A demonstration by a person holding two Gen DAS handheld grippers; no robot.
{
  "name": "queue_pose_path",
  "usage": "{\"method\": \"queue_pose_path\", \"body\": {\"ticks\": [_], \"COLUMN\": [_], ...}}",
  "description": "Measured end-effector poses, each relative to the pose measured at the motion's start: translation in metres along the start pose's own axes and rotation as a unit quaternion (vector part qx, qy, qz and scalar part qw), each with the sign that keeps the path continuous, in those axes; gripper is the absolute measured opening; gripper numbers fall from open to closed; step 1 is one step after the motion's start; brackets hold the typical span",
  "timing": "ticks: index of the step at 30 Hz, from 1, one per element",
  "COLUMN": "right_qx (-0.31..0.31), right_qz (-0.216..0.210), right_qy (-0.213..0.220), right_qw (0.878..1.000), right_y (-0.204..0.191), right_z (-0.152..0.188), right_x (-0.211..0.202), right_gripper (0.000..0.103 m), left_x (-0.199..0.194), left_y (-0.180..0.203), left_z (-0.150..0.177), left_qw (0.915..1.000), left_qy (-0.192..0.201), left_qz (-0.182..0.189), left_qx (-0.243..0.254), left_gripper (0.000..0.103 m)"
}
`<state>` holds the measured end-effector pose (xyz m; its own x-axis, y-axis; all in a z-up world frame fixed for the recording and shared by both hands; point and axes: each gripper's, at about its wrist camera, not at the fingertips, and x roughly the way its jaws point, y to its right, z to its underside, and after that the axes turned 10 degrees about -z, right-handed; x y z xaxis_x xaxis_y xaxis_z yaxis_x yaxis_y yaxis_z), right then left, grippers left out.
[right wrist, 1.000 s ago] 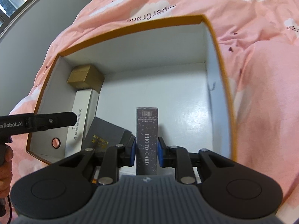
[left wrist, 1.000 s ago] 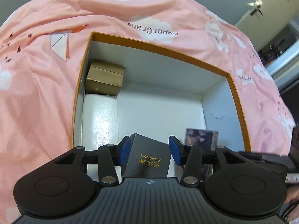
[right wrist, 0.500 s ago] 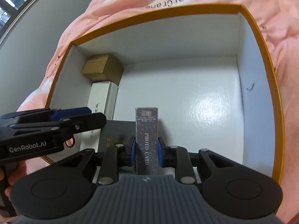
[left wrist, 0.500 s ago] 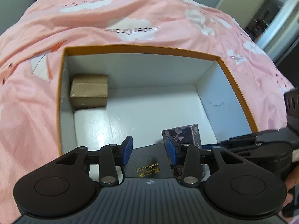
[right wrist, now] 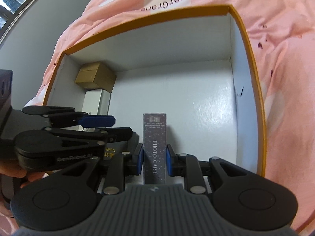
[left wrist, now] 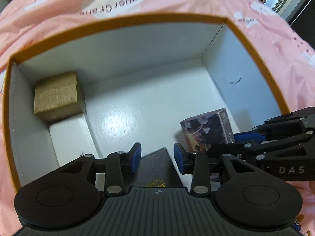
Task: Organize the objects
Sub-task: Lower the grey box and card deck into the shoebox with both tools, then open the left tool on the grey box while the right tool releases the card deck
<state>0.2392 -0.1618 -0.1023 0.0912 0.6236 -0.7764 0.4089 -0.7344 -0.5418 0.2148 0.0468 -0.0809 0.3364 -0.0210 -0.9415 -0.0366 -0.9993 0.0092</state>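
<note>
An open orange-rimmed box [left wrist: 149, 21] [right wrist: 256, 90] with a white inside lies on a pink bedsheet. My left gripper [left wrist: 157, 158] is open above a dark grey box with gold lettering [left wrist: 157, 171] that lies flat on the box floor near the front. My right gripper [right wrist: 154, 161] is shut on a dark purple photo card box [right wrist: 154, 147], held upright inside the orange-rimmed box; it also shows in the left wrist view [left wrist: 206, 129]. The left gripper shows in the right wrist view [right wrist: 94, 121], just left of the card box.
A gold box [left wrist: 56, 95] [right wrist: 94, 77] sits in the far left corner of the orange-rimmed box, with a white box [left wrist: 72, 137] [right wrist: 96, 102] in front of it along the left wall. The pink sheet [left wrist: 275, 45] surrounds the box.
My left gripper let go of the dark grey box, which now lies flat, and has opened. Both grippers have moved lower and deeper into the orange-rimmed box. The right still holds the card box.
</note>
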Motion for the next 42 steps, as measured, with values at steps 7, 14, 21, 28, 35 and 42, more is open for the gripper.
{"method": "queue_pose_path", "body": {"ticks": [7,14,21,28,35,42], "right_qx": [0.026,0.031,0.028,-0.033,-0.053,-0.062], "right_qz": [-0.032,-0.06,-0.034,0.046,0.079,0.086], "right_qy": [-0.019,-0.039,-0.047,-0.059,-0.077,-0.075], "right_qw": [0.999,0.997,0.998,0.997,0.993,0.992], "right_y": [0.009,0.005,0.005,-0.007,-0.008,-0.01], "right_z": [-0.002,-0.004,-0.006,-0.004,-0.002,-0.002], "right_x": [0.011,0.024,0.03,0.035,0.044,0.045], "right_gripper": [0.024,0.024,0.026,0.042,0.043,0.037], "left_x": [-0.001,-0.017,-0.018,-0.015,-0.013,-0.013], "left_y": [-0.007,-0.015,-0.011,-0.01,-0.01,-0.009], "left_z": [0.01,0.024,0.03,0.027,0.026,0.027], "left_qw": [0.9998,0.9969,0.9959,0.9956,0.9952,0.9951], "left_qy": [-0.001,0.049,0.056,0.047,0.044,0.045], "left_qz": [0.008,-0.002,-0.022,-0.025,-0.037,-0.039], "left_qx": [-0.017,-0.062,-0.068,-0.077,-0.079,-0.078], "left_gripper": [0.041,0.042,0.044,0.044,0.044,0.044]}}
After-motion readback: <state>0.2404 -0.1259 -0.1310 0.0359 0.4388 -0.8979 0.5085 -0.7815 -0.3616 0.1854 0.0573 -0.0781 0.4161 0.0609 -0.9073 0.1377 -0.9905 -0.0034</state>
